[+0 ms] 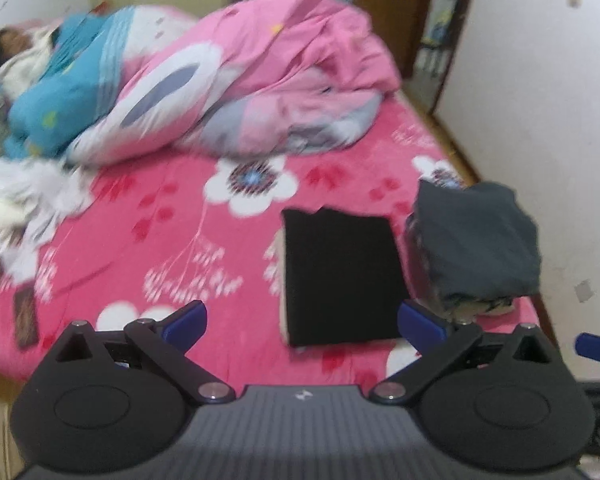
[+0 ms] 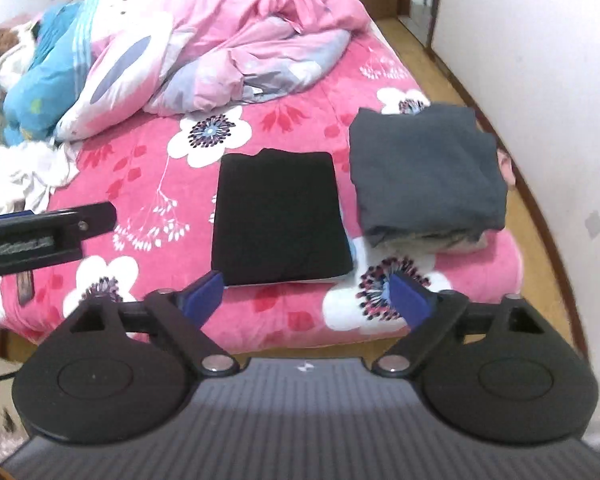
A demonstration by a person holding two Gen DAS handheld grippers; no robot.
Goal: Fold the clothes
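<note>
Both grippers empty above finished folds; unfolded white garment lay far left.
I held left gripper (image 1: 302, 320) and right gripper (image 2: 306, 294) wide over the flat black folded cloth rectangle (image 2: 280, 216); the crumpled white cotton garment (image 2: 28, 168) on the pink floral bed (image 2: 148, 184) lay nearer my left, long axis unclear.

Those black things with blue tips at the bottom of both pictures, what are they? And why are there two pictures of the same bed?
They are grabbing tools, one in each of a person's hands, each carrying its own camera. One picture looks along the left gripper, the other along the right gripper. Both are open and hold nothing. On the pink flowered bed lie a folded black garment, a folded grey stack, a crumpled pink quilt and white clothes. A person lies under a blue blanket.
</note>
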